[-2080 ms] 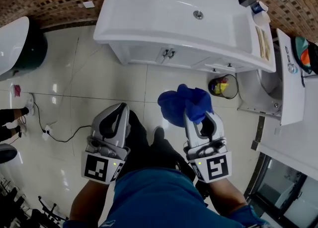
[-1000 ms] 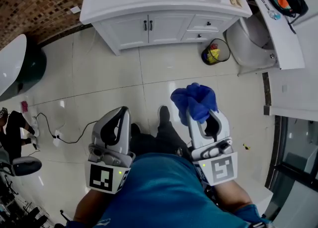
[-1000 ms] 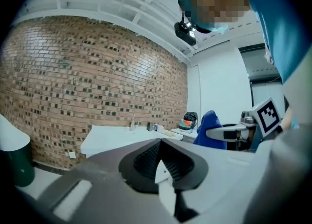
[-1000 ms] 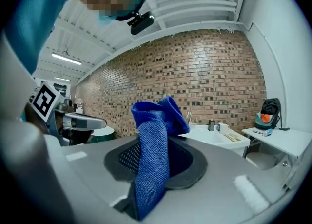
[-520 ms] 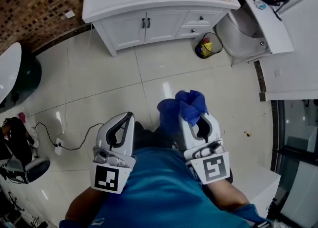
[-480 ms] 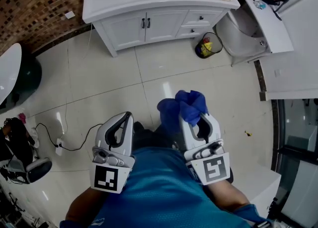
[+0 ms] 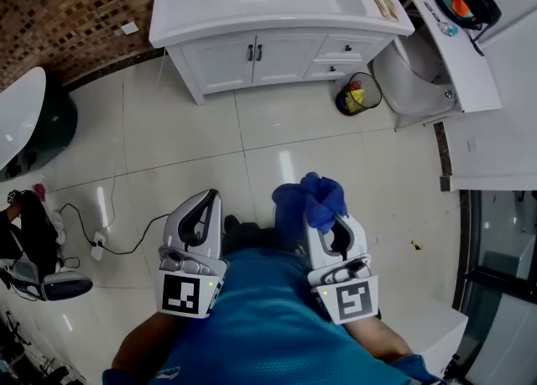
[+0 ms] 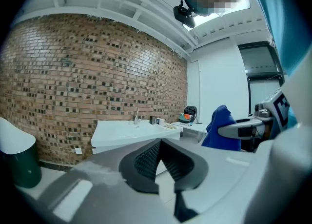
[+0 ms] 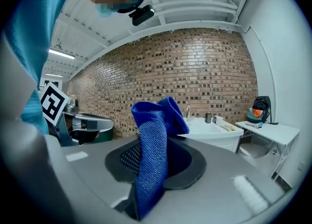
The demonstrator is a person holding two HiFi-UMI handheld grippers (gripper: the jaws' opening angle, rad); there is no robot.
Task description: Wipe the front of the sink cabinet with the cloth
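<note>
The right gripper (image 7: 329, 222) has its jaws pinched tight on the blue cloth (image 7: 309, 199). One fold runs down btwn the pads and the rest bunches up above the tips, as its own view shows (cloth (image 9: 152, 145) fills the middle of the jaws). The left gripper (image 7: 204, 205) is closed w/ nothing in it; its own view shows the ribbed pads (image 8: 146, 162) meeting at the tips and only air beyond.

Key relation: the cabinet front (image 7: 277, 54) lies straight ahead of both grippers but well apart from them, w/ a wide stretch of bare floor tile (image 7: 210, 140) in between. No contact yet, so wiping hasn't begun. The front's long axis runs left-right under the sink (image 7: 252, 2), w/ two doors toward the left and small drawers toward the right. The right gripper lines up approx. w/ the drawer end. It's also the one w/ the cloth, so it's the arm that counts, and the left is just alongside.

Judgement: the next move calls for closing the gap forward and low, then sweeping the cloth sideways along that axis. Watch the bin (image 7: 357, 94) just beside the cabinet's right end, which could get knocked on a wide stroke.
</note>
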